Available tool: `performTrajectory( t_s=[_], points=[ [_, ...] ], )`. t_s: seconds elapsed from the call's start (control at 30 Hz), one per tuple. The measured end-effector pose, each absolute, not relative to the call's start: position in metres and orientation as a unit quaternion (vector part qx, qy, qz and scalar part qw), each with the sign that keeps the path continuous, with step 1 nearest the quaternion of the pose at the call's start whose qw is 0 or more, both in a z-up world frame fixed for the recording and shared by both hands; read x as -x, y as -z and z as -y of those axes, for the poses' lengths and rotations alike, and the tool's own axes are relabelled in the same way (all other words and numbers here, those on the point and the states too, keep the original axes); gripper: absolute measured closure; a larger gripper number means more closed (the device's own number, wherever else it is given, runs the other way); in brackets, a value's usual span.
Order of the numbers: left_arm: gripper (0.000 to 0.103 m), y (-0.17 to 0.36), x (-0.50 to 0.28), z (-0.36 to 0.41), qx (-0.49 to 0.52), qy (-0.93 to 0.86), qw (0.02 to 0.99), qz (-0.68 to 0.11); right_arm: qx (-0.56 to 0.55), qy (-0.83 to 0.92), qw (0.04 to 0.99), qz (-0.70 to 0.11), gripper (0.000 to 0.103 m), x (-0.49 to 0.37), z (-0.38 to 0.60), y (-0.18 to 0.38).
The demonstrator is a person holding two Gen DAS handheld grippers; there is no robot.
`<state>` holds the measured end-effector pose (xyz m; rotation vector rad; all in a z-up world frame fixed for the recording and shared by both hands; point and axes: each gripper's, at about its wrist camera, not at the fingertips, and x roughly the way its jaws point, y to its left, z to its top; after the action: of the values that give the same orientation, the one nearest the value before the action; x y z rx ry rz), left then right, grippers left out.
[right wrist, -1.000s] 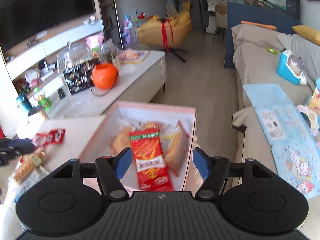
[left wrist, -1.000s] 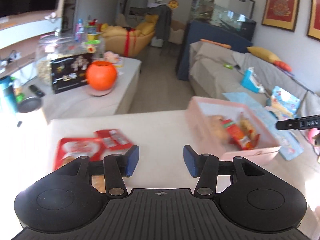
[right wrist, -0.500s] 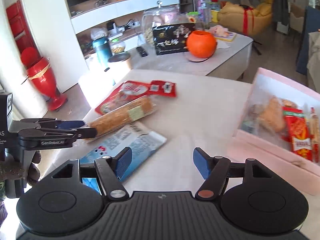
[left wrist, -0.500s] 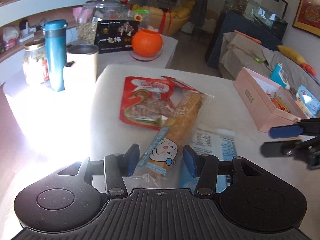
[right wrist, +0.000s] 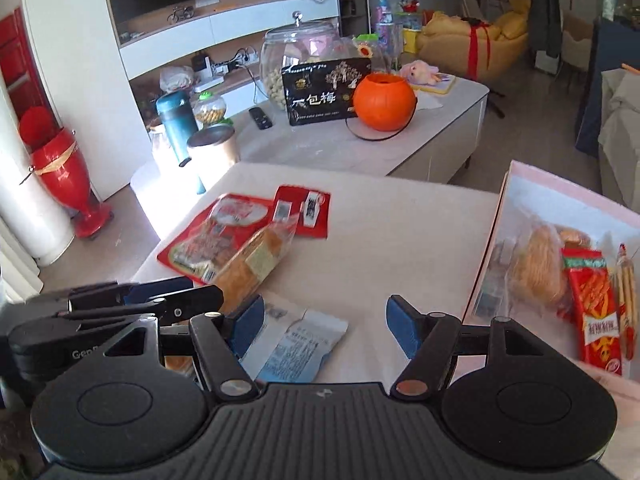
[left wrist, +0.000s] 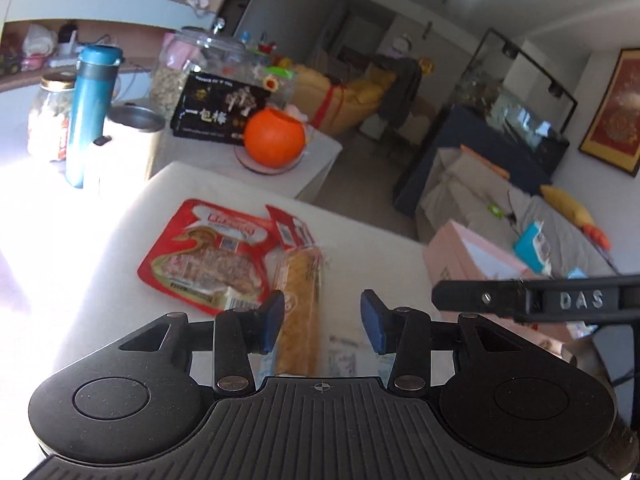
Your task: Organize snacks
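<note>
The bread pack (left wrist: 298, 308) looks light and soft: a long golden loaf in clear, crinkly film that will likely slip and dent if squeezed hard. A hold across its near end, on the loaf and not the loose film, seems best. It lies at lower centre of the left wrist view, on the table (left wrist: 372, 248), overlapping the red pouch (left wrist: 208, 256) to its left and a blue-white packet (right wrist: 292, 340) below it. The left gripper (left wrist: 322, 318) straddles its near end, jaws closing, the left pad at the wrapper, the right pad apart. The right gripper (right wrist: 324, 326) is spread and empty over the blue-white packet. The pink box (right wrist: 560, 184), holding snacks, sits at right.
</note>
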<state>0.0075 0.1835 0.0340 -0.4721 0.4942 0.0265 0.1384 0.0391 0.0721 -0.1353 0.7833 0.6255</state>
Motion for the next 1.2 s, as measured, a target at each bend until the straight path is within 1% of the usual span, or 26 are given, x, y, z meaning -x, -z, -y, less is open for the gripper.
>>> performTrajectory(
  t_s=[0.1, 0.2, 0.3, 0.43, 0.5, 0.57, 0.73, 0.97, 1.1, 1.2],
  points=[
    [0.057, -0.035, -0.002, -0.182, 0.211, -0.01, 0.949, -0.233, 0.068, -0.29, 0.877, -0.377, 0.034, -0.166, -0.054, -0.086],
    [0.057, -0.033, 0.001, -0.191, 0.235, -0.015, 0.945, -0.227, 0.057, -0.291, 0.87, -0.394, 0.032, -0.202, -0.088, -0.086],
    [0.057, -0.03, 0.002, -0.198, 0.242, -0.026, 0.943, -0.226, 0.033, -0.287, 0.858, -0.424, 0.033, -0.239, -0.127, -0.068],
    [0.057, -0.031, 0.005, -0.205, 0.253, -0.031, 0.94, -0.225, 0.059, -0.257, 0.856, -0.445, 0.033, -0.271, -0.174, -0.03],
    [0.057, -0.03, 0.004, -0.206, 0.254, -0.035, 0.939, -0.229, 0.057, -0.26, 0.842, -0.47, 0.036, -0.281, -0.185, -0.013],
    [0.057, -0.027, 0.004, -0.207, 0.255, -0.039, 0.936, -0.239, 0.07, -0.256, 0.848, -0.458, 0.044, -0.279, -0.189, -0.011],
    [0.057, -0.024, 0.002, -0.204, 0.249, -0.037, 0.935, -0.251, 0.097, -0.276, 0.828, -0.479, 0.051, -0.266, -0.161, -0.017],
    [0.057, -0.022, 0.0, -0.198, 0.236, -0.023, 0.937, -0.258, 0.154, -0.286, 0.815, -0.479, 0.052, -0.209, -0.098, -0.019],
    [0.057, -0.022, -0.001, -0.193, 0.233, 0.003, 0.931, -0.28, 0.169, -0.297, 0.815, -0.468, 0.053, -0.172, -0.069, -0.02],
    [0.057, -0.033, 0.013, -0.189, 0.212, 0.001, 0.935, -0.284, 0.19, -0.297, 0.82, -0.45, 0.052, -0.147, -0.054, -0.023]
  ],
)
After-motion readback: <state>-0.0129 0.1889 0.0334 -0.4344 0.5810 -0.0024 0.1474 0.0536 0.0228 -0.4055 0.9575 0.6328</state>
